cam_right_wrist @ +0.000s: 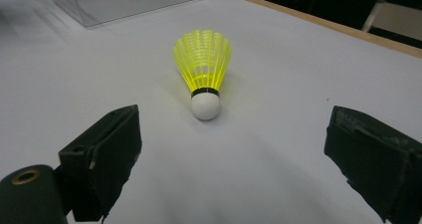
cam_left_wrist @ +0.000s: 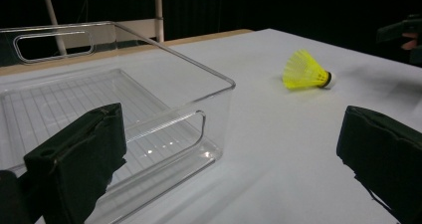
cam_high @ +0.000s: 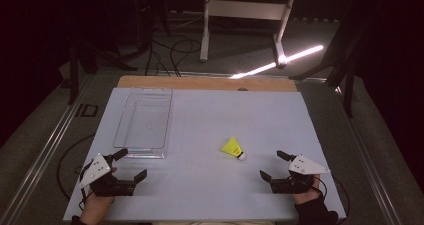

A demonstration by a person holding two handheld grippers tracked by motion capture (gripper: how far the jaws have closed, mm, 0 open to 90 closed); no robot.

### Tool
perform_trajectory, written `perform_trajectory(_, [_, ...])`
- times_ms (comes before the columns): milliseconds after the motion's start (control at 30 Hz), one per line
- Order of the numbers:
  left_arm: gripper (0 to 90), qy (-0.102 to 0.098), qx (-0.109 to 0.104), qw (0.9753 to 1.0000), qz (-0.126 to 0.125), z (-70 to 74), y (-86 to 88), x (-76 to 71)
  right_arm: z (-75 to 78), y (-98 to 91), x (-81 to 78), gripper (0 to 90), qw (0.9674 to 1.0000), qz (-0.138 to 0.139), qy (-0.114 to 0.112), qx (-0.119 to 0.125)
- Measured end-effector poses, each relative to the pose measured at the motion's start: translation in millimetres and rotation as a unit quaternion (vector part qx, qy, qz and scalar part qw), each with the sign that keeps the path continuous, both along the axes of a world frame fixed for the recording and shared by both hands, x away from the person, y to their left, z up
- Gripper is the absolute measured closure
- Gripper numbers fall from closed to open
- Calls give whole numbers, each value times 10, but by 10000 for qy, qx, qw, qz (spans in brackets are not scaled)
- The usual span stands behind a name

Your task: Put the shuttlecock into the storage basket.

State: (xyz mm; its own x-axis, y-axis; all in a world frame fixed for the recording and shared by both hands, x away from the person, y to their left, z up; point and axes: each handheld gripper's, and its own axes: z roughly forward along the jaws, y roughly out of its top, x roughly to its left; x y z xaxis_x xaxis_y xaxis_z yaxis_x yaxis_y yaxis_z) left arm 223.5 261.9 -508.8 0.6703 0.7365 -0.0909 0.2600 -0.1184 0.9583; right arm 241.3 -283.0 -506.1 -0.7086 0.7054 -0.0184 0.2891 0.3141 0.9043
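Currently both tongs rest low near the person's edge of the white surface (cam_high: 200,120), well apart from each other. Left tongs (cam_high: 134,164): jaws spread wide, nothing between them; they sit just beside the near end of the clear plastic bin (cam_high: 145,117), which lies on the left half of the surface with its handle cut-outs visible in the left gripper view (cam_left_wrist: 164,74). Right tongs (cam_high: 274,165): jaws likewise released and gripping nothing. Yellow shuttlecock (cam_high: 234,148) lies on its side on the surface, right of centre, between bin and right tongs, nearer the latter. In the right gripper view its white cork tip (cam_right_wrist: 205,106) points toward the camera, centred ahead of the open jaws, untouched.
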Motion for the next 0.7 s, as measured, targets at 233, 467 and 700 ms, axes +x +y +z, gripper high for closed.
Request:
perform_trajectory(233, [1, 6, -42, 10000, 13, 2, 6, 1, 10, -14, -2, 80, 10000, 1, -55, 47])
perform_trajectory(467, [1, 16, -109, 9999, 8, 12, 14, 4, 6, -12, 2, 80, 10000, -10, -40, 68])
perform_trajectory(700, [0, 16, -184, 9998, -63, 57, 15, -2, 16, -5, -6, 80, 10000, -8, -56, 72])
